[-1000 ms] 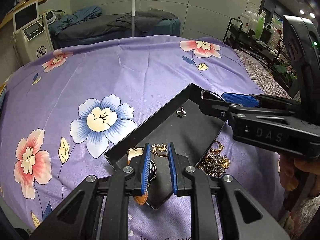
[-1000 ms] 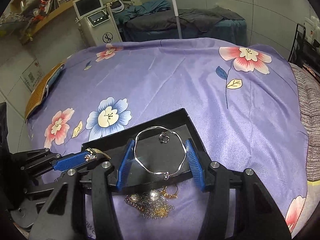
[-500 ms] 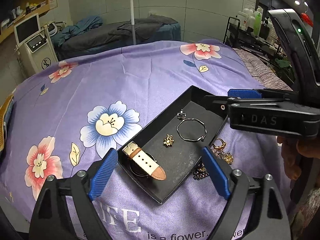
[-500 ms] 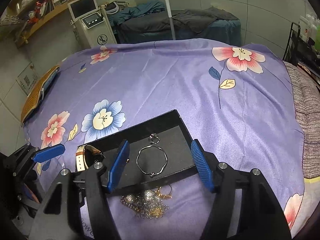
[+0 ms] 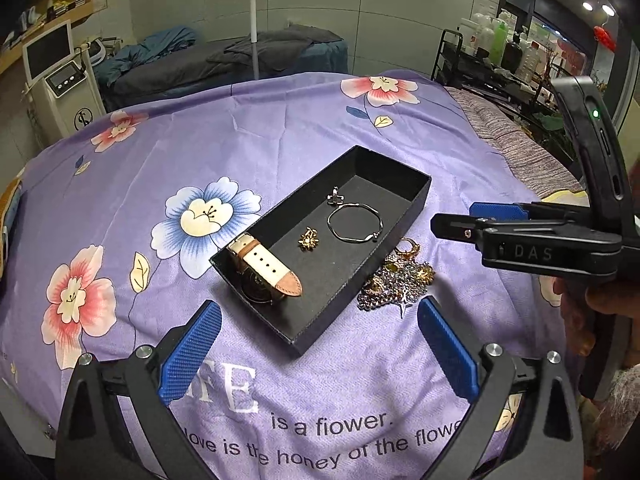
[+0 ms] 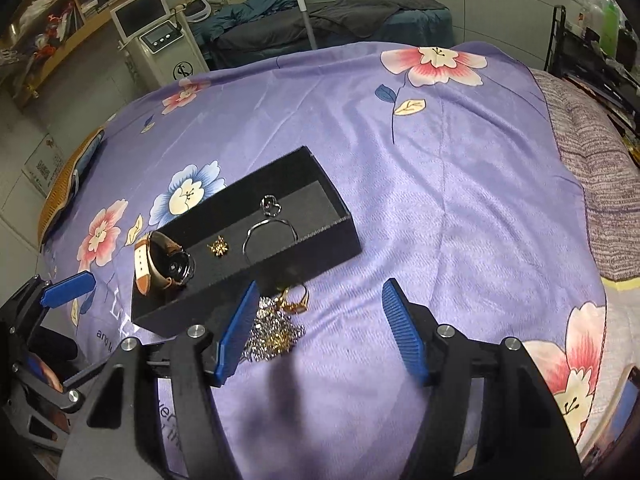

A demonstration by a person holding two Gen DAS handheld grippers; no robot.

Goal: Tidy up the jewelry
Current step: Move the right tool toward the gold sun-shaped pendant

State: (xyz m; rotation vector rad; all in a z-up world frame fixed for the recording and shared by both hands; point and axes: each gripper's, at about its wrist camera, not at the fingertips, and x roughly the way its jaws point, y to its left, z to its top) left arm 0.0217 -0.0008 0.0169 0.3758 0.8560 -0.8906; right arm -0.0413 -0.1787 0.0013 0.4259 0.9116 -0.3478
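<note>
Claws first: the left claw (image 5: 318, 344) is spread wide and empty, hanging low over the near end of the black tray (image 5: 394, 216). A second ago its pads were pressed close around the watch inside the tray; half a second ago they had already parted, and now the claw has drawn back and up. The right claw (image 6: 320, 330) is spread wide too, holding nothing. A second ago the silver bangle sat between its fingers over the tray; since then it has let go and pulled back toward the near side.

Just ahead of the right claw's left pad lies the tangled pile of chains (image 6: 276, 332), with a gold ring (image 6: 296, 300) touching its far edge, both on the purple bedspread (image 6: 440, 184) just beside the tray's long wall.

Inside the tray, the watch (image 5: 266, 274) rests at the near end, strap up against the wall. Next comes a small gold flower piece (image 5: 308, 239), then the silver bangle (image 5: 355, 223) lying flat, then a small silver charm (image 5: 335, 196) near the far end. The four lie apart from one another.

So two placements look finished at once, and both claws are free. What remains, as I judge it, is the pile and the ring outside the tray; the right claw stands nearest.
</note>
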